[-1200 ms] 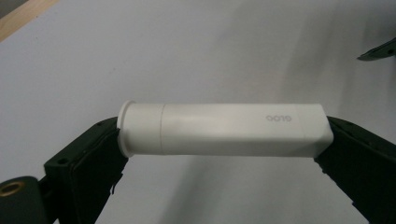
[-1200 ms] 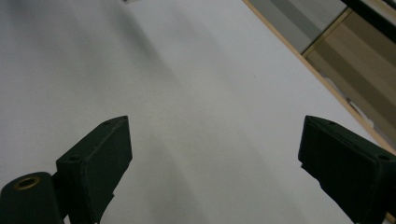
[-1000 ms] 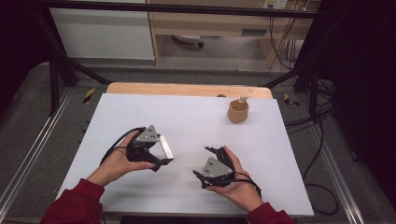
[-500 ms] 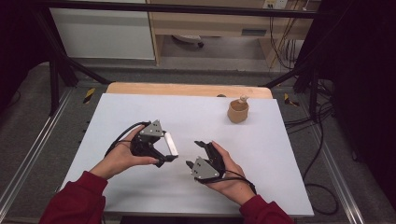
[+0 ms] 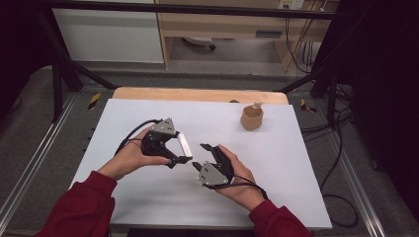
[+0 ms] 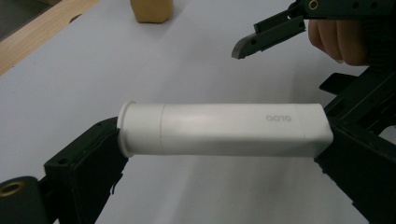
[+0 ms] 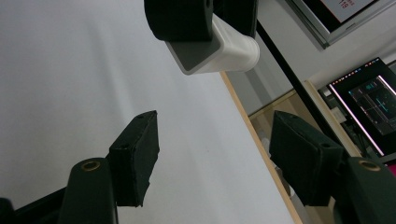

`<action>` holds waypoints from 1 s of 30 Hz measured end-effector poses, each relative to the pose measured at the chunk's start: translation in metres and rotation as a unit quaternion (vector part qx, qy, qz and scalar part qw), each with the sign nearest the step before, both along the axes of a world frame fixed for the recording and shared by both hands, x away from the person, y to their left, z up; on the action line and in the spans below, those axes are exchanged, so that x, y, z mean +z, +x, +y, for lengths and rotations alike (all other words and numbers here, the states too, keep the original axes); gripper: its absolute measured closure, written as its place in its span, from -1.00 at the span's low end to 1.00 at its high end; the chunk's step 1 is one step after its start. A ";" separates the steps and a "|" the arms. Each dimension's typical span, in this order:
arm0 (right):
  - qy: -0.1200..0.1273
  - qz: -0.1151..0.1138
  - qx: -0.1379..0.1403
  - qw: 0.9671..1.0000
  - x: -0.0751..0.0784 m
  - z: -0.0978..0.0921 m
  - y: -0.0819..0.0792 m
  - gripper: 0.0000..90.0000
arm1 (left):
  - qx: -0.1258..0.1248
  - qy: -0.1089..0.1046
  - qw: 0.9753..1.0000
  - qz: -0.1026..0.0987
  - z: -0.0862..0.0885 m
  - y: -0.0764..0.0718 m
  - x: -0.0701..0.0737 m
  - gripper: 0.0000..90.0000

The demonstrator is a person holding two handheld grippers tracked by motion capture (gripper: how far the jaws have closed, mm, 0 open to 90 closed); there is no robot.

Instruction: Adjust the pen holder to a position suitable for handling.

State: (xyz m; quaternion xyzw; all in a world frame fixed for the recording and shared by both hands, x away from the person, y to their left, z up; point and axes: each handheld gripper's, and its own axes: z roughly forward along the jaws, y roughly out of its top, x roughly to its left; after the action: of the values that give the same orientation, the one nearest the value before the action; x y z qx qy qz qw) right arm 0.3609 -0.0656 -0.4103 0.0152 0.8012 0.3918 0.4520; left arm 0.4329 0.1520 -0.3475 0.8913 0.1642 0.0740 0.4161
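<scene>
My left gripper is shut end to end on a white tube, a capped plastic cylinder with a flat end, held a little above the white table. In the left gripper view the tube lies crosswise between the two black jaws, cap at the left. My right gripper sits just to the right, open, jaws pointing toward the tube. In the right gripper view its jaws stand wide apart with nothing between them, and the tube hangs beyond them in the other gripper.
A small tan cup with something sticking out stands at the back right of the white tabletop. A wooden edge runs along the table's far side. Cables trail on the floor at the right.
Both hands have drawn together toward the table's middle. The left gripper has carried the tube to the right, and the right gripper has turned to face it.
</scene>
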 end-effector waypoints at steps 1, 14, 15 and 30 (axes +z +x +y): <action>0.000 -0.001 0.001 1.000 0.001 0.000 0.000 -0.25 | -0.001 0.001 1.000 0.000 0.000 0.000 0.000 -0.92; 0.003 -0.023 0.010 1.000 0.006 0.004 -0.008 -0.15 | -0.023 0.001 1.000 0.000 -0.001 -0.006 0.002 -0.92; 0.003 -0.023 0.011 1.000 0.005 0.004 -0.008 -0.15 | -0.023 0.001 1.000 0.000 -0.001 -0.006 0.002 -0.92; -0.009 -0.032 0.024 0.999 0.011 0.011 -0.012 -0.14 | -0.033 0.003 0.999 0.002 0.001 -0.011 0.000 -0.92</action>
State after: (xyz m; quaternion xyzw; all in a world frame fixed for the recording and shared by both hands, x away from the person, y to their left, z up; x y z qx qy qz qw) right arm 0.3486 -0.0545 -0.3998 -0.0205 0.7898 0.3958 0.4681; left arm 0.4218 0.1528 -0.3475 0.8975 0.1355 0.0584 0.4156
